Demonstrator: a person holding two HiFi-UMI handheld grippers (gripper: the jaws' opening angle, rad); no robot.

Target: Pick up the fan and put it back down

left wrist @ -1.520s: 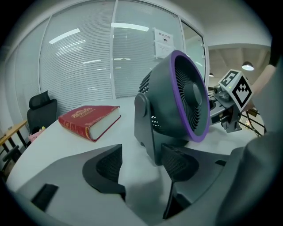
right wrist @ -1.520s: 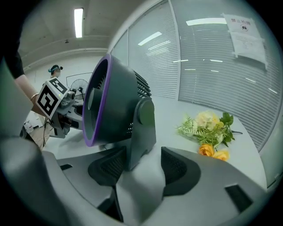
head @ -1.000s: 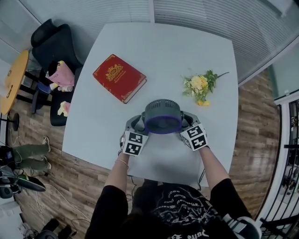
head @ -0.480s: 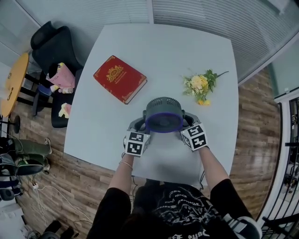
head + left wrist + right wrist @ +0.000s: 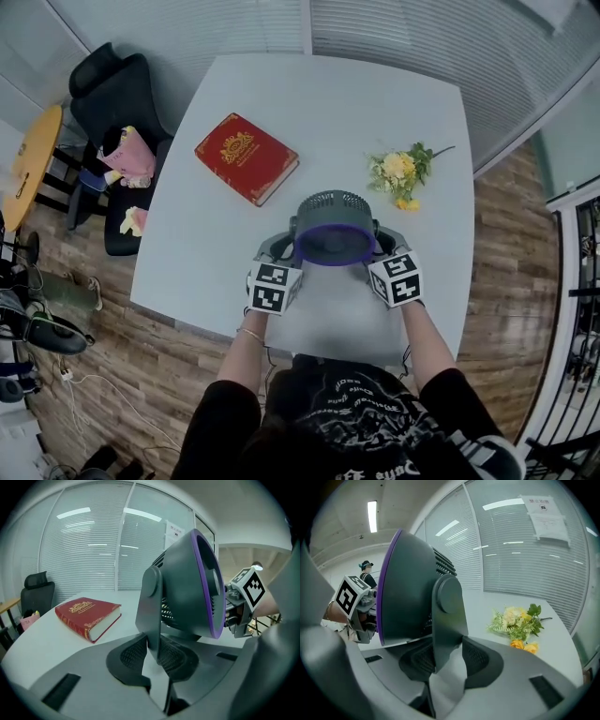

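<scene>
Two tools pinch the fan (image 5: 330,234) over the desk's (image 5: 356,103) near half

Both hand-held tools grip one dark grey fan from opposite sides. It sits about midway between the desk's left and right edges, closer to the near edge than the far one. Its purple-ringed face is tipped up toward the person and its grilled back is turned toward the far edge. Whether its foot touches the desk or hangs clear cannot be made out.

The left tool (image 5: 152,657) has its jaws drawn in tight on a flat bracket arm (image 5: 151,606) that runs down from the round pivot on the fan's side. The textured pads (image 5: 129,656) press that arm from both sides. The right tool (image 5: 449,665) holds the other bracket arm (image 5: 450,620) the same way: the arm stands between its jaws, the pads bear on it, and the jaws are closing. Each tool points forward and down.

A red book (image 5: 247,157) with gold ornament lies flat toward the desk's left edge, about halfway between the near and far edges and well apart from the fan. A small bunch of flowers (image 5: 401,173), yellow and cream with green leaves, lies toward the right edge, near the fan but not touching it. Off the desk's far left corner a black chair (image 5: 112,89) stands on the wooden floor (image 5: 169,375).
</scene>
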